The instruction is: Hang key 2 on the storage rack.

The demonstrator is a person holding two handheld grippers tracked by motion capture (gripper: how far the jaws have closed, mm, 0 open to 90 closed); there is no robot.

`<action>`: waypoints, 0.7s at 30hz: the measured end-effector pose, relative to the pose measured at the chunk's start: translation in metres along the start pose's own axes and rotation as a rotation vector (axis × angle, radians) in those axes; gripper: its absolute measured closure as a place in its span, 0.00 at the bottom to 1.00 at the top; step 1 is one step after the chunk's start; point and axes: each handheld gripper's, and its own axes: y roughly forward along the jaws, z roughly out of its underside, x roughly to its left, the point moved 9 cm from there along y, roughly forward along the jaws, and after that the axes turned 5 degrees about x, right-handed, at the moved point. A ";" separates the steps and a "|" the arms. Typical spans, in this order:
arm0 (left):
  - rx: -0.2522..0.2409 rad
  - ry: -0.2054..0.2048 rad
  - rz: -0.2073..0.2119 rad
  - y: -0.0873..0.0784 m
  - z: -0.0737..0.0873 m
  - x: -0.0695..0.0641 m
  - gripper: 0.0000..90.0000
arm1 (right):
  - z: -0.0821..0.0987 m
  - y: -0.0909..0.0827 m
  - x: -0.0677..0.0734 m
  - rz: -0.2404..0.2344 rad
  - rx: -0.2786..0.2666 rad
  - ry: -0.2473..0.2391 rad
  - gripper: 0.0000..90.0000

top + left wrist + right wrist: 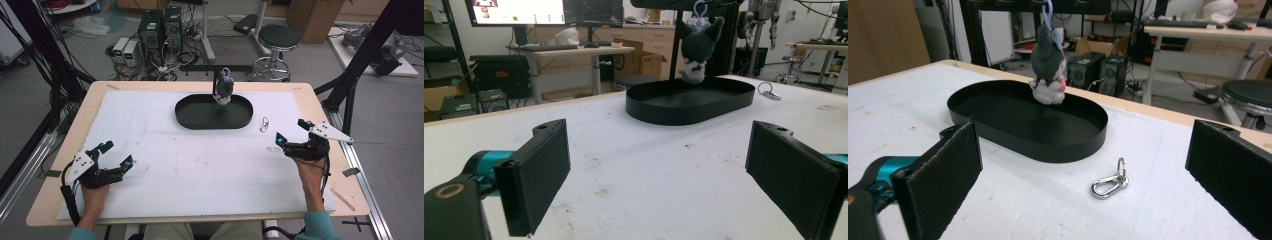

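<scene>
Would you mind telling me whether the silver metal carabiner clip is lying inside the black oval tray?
No, the silver metal carabiner clip lies on the white table cover, outside the black oval tray.

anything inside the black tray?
Nothing lies in the tray; its floor looks bare. A plush hangs above its far side. The tray's near wall hides a strip of floor. The clip lies outside.

Two grippers are on the table: the left gripper point(116, 154) and the right gripper point(291, 131), each with two black jaws spread apart and nothing between them. One metal carabiner clip point(1108, 183) lies just ahead of the right gripper. One black oval tray point(998, 130) sits farther ahead. One plush toy point(1048, 65) hangs above that tray's far side.
</scene>
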 end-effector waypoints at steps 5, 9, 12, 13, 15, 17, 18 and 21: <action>0.001 0.002 0.001 0.000 0.000 0.000 0.12 | -0.005 0.003 -0.003 0.000 0.033 -0.004 0.01; -0.001 0.003 0.000 0.000 0.000 0.000 0.12 | -0.009 0.006 -0.006 -0.008 0.076 -0.017 0.01; -0.002 0.001 0.000 0.000 0.000 0.000 0.12 | -0.012 0.010 -0.009 -0.013 0.109 -0.028 0.01; -0.002 0.002 0.000 0.000 0.000 0.000 0.12 | -0.013 0.012 -0.010 -0.011 0.120 -0.028 0.01; -0.002 0.001 0.000 0.000 0.000 0.000 0.12 | -0.015 0.016 -0.013 -0.011 0.140 -0.031 0.01; -0.002 0.000 0.000 0.000 0.000 0.000 0.12 | -0.018 0.021 -0.016 -0.012 0.161 -0.033 0.01; -0.002 0.001 0.000 0.000 0.000 0.000 0.12 | -0.019 0.023 -0.017 -0.013 0.177 -0.033 0.01; -0.003 -0.003 -0.002 0.000 0.000 0.000 0.12 | -0.022 0.033 -0.023 -0.013 0.225 -0.033 0.01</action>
